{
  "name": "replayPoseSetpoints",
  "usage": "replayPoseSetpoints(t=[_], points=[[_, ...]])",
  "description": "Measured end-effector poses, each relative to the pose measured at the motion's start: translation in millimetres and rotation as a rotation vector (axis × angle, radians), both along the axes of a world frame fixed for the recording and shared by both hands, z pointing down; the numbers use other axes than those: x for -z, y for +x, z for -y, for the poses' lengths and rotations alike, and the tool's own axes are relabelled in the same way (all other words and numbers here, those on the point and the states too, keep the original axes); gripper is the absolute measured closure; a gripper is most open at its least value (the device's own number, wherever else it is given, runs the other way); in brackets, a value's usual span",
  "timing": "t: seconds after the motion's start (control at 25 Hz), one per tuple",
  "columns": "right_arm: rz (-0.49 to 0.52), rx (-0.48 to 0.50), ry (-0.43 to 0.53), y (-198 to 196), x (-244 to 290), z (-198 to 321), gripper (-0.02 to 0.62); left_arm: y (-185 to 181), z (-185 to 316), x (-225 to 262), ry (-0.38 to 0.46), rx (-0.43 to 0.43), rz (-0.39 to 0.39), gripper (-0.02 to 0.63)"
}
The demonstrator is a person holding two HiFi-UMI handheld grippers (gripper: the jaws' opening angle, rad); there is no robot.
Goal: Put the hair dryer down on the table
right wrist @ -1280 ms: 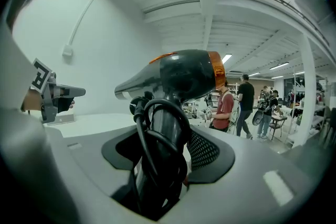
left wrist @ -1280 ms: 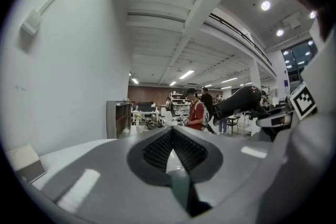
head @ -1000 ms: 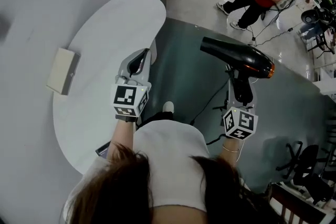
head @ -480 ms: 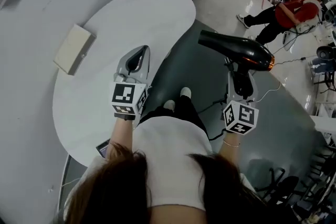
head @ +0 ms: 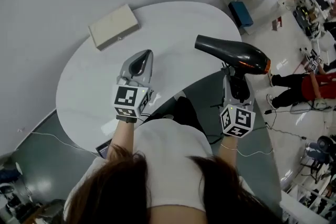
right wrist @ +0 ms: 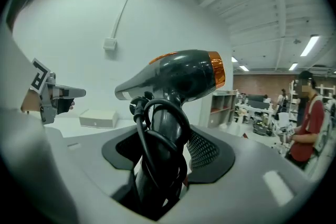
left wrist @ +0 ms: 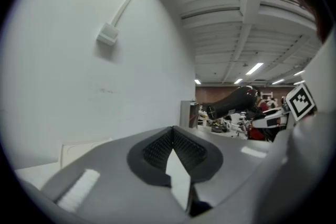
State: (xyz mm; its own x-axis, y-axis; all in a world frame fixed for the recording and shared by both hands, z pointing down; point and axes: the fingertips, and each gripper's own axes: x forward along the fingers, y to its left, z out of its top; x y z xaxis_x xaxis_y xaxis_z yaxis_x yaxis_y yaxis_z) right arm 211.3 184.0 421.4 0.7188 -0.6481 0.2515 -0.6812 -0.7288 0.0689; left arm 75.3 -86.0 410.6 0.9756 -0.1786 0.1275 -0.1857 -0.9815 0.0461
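I record the black hair dryer with an orange rear band (head: 233, 53) held aloft over the right edge of the white rounded table (head: 173, 23), its cord-wrapped handle clamped in my right gripper (head: 236, 91). My left gripper (head: 140, 62) hangs over the table, jaws together and empty. A flat beige box (head: 114, 26) lies at the table's far side.

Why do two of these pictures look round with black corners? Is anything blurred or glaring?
Left gripper view and right gripper view: fisheye lenses leave black corners and curve straight lines. Right gripper view: the hair dryer looms large yet sharp. Head view: soft, even light, a small highlight on the hair dryer's barrel.
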Motion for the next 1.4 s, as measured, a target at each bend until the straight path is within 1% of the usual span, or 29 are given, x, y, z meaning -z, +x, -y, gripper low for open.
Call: replayPoseSetpoints(t=[0.16,0.24,0.32,0.48,0.68,0.84,1.0,1.2,1.4], points=[[0.012,0.226,-0.009,37.3,0.8,85.6,0.359,-14.8,48.2,1.1,-0.008,0.22,0.002,0.549],[0.017,0.345,-0.015,50.1,2.9,128.7,0.359,-26.5,67.0,3.3,-0.011,0.335,0.002,0.549],[0.02,0.443,-0.019,57.2,3.5,165.8,0.359,-37.3,82.2,4.1,-0.012,0.43,0.003,0.549],[0.019,0.588,-0.014,56.7,2.4,218.1,0.359,-57.4,99.0,3.5,-0.005,0.559,0.013,0.549],[0.024,0.776,0.005,46.9,-0.2,270.3,0.359,-83.3,103.0,5.9,0.016,0.731,0.015,0.549],[0.029,0.868,0.009,36.9,-1.4,288.7,0.359,-87.2,100.2,2.6,0.01,0.796,0.017,0.549],[0.045,0.93,0.012,29.1,-2.0,296.8,0.359,-85.6,95.8,2.9,0.016,0.82,0.03,0.549],[0.058,0.955,0.003,16.2,-4.1,298.4,0.359,-96.4,92.5,8.3,0.029,0.83,0.031,0.549],[0.057,0.944,0.01,0.5,-0.1,298.0,0.359,-108.5,91.3,10.5,0.03,0.811,0.024,0.549]])
